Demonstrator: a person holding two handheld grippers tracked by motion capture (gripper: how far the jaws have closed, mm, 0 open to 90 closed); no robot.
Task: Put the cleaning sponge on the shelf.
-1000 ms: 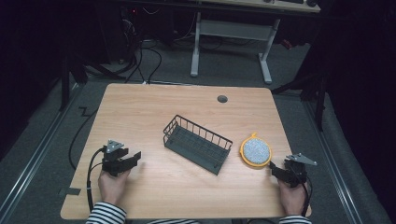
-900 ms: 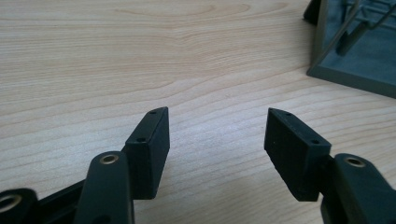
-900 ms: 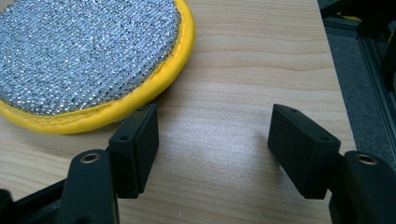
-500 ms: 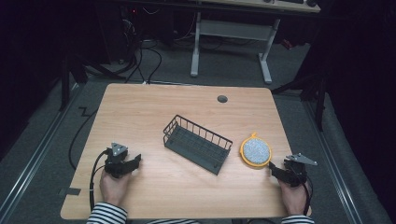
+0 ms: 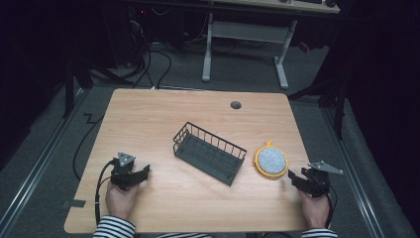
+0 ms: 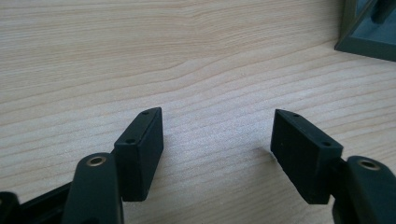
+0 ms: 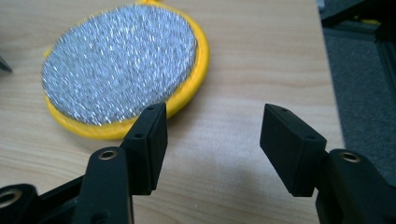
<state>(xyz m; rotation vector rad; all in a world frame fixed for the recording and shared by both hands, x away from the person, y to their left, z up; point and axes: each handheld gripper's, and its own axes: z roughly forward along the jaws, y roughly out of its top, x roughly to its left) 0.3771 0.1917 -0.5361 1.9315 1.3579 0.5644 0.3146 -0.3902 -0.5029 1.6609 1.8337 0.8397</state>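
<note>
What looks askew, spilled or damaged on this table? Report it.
Nothing spilled or damaged. The black wire basket sits skewed to the table's edges, upright and empty. The yellow-rimmed scrubber lies flat beside it, just ahead of the open right claw.

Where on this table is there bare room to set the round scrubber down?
Free: the far strip between the wire basket and the cable hole, and the left half above the left tongs. Crowded: between the scrubber, basket and right tongs.

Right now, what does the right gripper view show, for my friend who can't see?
A round yellow scrubber with a sparkly silver top lies on the wooden table. The right gripper is open just in front of it, nothing between its black jaws.
</note>
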